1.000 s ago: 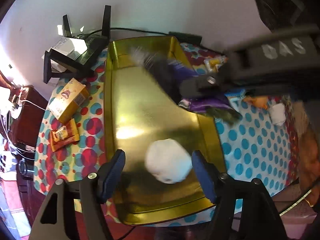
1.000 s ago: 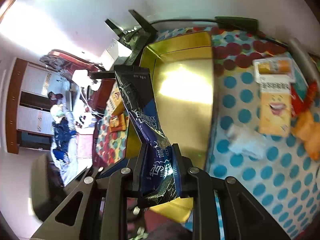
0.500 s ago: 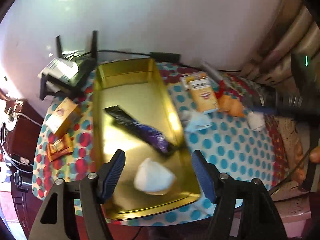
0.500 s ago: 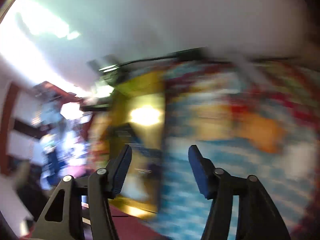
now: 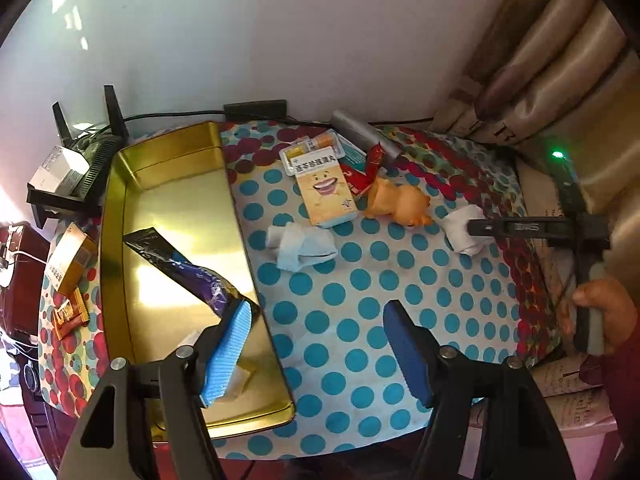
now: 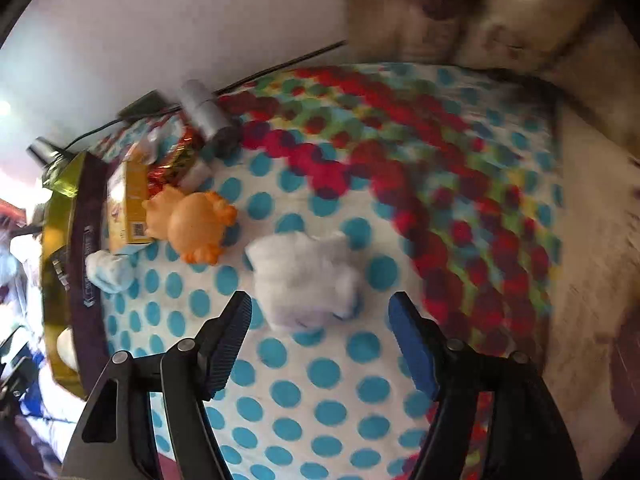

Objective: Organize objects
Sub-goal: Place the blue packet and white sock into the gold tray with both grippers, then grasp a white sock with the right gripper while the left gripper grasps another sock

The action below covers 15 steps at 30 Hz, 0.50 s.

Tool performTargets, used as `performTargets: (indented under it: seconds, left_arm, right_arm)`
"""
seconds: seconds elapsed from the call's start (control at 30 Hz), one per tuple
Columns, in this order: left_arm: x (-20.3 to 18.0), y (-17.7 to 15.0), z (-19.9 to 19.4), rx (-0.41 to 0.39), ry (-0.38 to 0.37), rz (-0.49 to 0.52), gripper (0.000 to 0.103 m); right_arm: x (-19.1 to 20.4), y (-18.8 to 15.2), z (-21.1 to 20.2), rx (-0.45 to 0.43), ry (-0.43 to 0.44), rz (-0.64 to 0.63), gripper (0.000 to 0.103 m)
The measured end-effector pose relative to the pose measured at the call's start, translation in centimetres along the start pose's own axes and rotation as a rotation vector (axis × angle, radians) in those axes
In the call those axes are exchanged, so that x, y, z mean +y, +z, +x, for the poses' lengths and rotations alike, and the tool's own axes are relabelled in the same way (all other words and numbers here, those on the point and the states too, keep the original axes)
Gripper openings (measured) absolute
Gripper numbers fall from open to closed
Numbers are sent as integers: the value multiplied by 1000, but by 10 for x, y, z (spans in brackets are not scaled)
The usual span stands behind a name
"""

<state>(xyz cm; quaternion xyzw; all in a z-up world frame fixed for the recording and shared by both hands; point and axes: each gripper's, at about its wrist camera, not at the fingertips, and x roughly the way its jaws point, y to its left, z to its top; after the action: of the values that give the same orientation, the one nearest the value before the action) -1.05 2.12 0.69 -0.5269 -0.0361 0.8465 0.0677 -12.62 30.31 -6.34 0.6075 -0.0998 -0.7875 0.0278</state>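
A gold tray [image 5: 168, 184] lies at the table's left with a dark purple snack packet [image 5: 188, 272] in it. A white ball [image 5: 236, 380] sits at its near end, mostly hidden behind my left finger. My left gripper [image 5: 320, 332] hangs open over the dotted cloth just right of the tray and holds nothing. My right gripper [image 6: 320, 320] points down with its jaws opening. A white crumpled wad [image 6: 304, 276] lies on the cloth just ahead of its tips, untouched by the pads. The left wrist view shows the right gripper [image 5: 520, 226] over that wad [image 5: 464, 228].
An orange toy [image 5: 400, 202], a yellow box with a smiling face [image 5: 326, 192], a red wrapper [image 5: 368, 168], a grey cylinder [image 5: 364, 134] and a pale blue tissue wad [image 5: 304, 246] lie mid-table. A router [image 5: 80, 160] and small boxes [image 5: 74, 260] sit left of the tray. A curtain [image 5: 560, 80] hangs at right.
My right gripper let the purple packet go into the tray, opened and swung right to the white wad. My left gripper shifted right, off the white ball and past the tray's edge.
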Motion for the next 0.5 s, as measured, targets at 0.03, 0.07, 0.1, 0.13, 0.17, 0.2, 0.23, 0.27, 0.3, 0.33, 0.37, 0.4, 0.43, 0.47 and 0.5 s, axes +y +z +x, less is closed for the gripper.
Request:
performTargets:
  seconds: [0.03, 0.07, 0.1, 0.13, 0.17, 0.2, 0.23, 0.27, 0.3, 0.33, 0.37, 0.4, 0.43, 0.47, 0.5]
  left_arm:
    - [-3, 0, 1, 0, 9, -1, 71]
    - [-4, 0, 2, 2, 14, -3, 71]
    - [-5, 0, 3, 8, 14, -8, 71]
    - [-6, 0, 4, 15, 13, -16, 71]
    - [-6, -1, 5, 20, 16, -24, 71]
    - [-6, -1, 5, 22, 20, -31, 71]
    - [-7, -2, 6, 25, 23, -38, 71]
    - [-7, -2, 8, 30, 25, -43, 71]
    - [-8, -2, 8, 33, 28, -46, 71]
    - [-9, -2, 9, 36, 32, -48, 71]
    - [-11, -2, 10, 32, 38, -48, 71]
    - [-13, -1, 10, 27, 44, -48, 71]
    - [-14, 0, 10, 25, 48, -47, 71]
    - [-16, 2, 11, 20, 52, -45, 71]
    - [-18, 4, 12, 10, 62, -42, 71]
  right_arm:
    - [0, 5, 7, 18, 7, -17, 69]
    - [0, 7, 13, 37, -4, -26, 63]
    - [-1, 9, 22, 72, 4, -26, 55]
    - [-3, 10, 29, 101, 35, -16, 50]
    - [-4, 13, 33, 108, 39, -16, 50]
    - [-3, 16, 34, 114, 34, -31, 51]
    - [-1, 18, 36, 130, 29, -42, 51]
    - [-1, 19, 37, 145, 32, -42, 53]
    - [-2, 20, 38, 155, 39, -34, 55]
    - [-4, 21, 40, 163, 48, -26, 59]
    - [-5, 21, 42, 162, 53, -26, 64]
    - [-4, 22, 41, 147, 57, -35, 64]
    - [-1, 22, 42, 155, 43, -62, 62]
    - [1, 20, 42, 160, 31, -80, 56]
    - [1, 19, 41, 157, 22, -90, 52]
